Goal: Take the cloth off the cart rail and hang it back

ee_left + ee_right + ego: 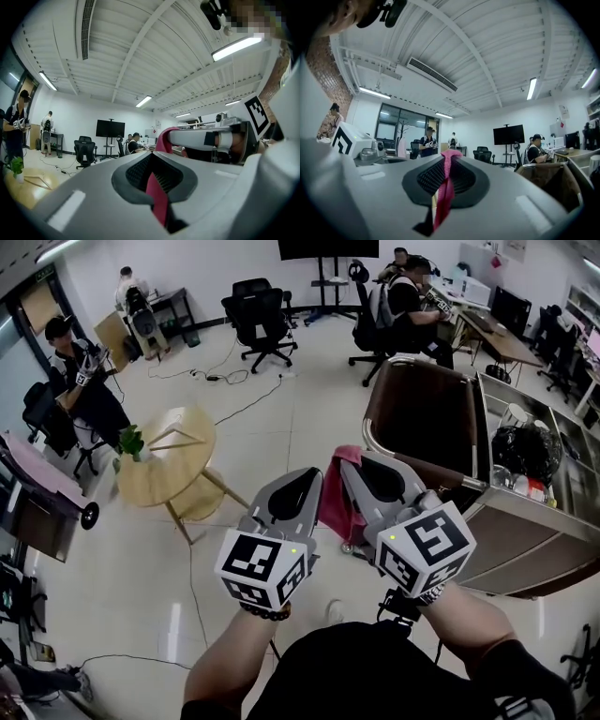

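big cart (pixel 525 554) along the right, chrome rail (pixel 367 427) curving round its left end. round wooden table (pixel 169 465) well off to the left. out front, side by side and pointing about level, left gripper (pixel 292 493) and right gripper (pixel 375 479). left jaws clamped tight on the pink cloth (pixel 336 502), a strip of it pinched between the ribbed pads (pixel 138 171). right jaws closed on it too, a fold poking up past the tips. cloth held between the two and hanging below them, just beside the rail's left corner; touching the rail or not, hard to say. small green plant (pixel 131 440) on the table's left edge.
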### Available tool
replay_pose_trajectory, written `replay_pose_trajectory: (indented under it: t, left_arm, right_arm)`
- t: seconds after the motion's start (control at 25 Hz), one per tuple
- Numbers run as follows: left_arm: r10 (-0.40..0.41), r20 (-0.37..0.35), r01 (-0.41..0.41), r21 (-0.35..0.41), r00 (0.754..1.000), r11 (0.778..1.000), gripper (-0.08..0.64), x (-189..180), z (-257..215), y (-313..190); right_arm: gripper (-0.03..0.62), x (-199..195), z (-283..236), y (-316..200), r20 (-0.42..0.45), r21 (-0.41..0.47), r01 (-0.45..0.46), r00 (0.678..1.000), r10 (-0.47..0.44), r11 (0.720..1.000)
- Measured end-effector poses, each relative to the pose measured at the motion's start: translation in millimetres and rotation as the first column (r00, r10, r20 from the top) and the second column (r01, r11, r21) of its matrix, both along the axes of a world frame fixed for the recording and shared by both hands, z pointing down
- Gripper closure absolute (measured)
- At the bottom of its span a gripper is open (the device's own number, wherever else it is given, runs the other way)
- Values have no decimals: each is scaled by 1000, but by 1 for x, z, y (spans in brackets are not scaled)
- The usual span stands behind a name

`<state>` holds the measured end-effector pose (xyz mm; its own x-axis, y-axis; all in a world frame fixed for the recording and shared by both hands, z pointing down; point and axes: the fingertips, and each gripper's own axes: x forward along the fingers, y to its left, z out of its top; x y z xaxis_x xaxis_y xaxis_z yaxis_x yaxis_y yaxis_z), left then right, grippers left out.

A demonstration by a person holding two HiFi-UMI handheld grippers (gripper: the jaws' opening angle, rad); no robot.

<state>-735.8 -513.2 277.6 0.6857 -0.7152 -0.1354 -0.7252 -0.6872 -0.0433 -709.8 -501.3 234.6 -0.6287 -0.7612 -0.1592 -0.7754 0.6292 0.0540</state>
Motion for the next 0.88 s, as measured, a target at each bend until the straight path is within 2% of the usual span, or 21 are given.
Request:
replay_pose_trajectory:
  t: [0.28,0.44,0.88]
  left_arm:
    - [-18,9,19,-16,1000,1000,557,10,8,-65]
    - [-20,10,20,-13,1000,1000,557,3,8,-92]
    - [57,-6,-57,-36,998,998,557,-20,-12,-165]
  right_arm:
    - [589,5,5,-62,-6,2,35,999,-35,999]
    - [589,2,5,-91,-4,-7,24,1000,-24,1000]
    - [589,-19,-16,-162,-1,-37,-54,999,54,998]
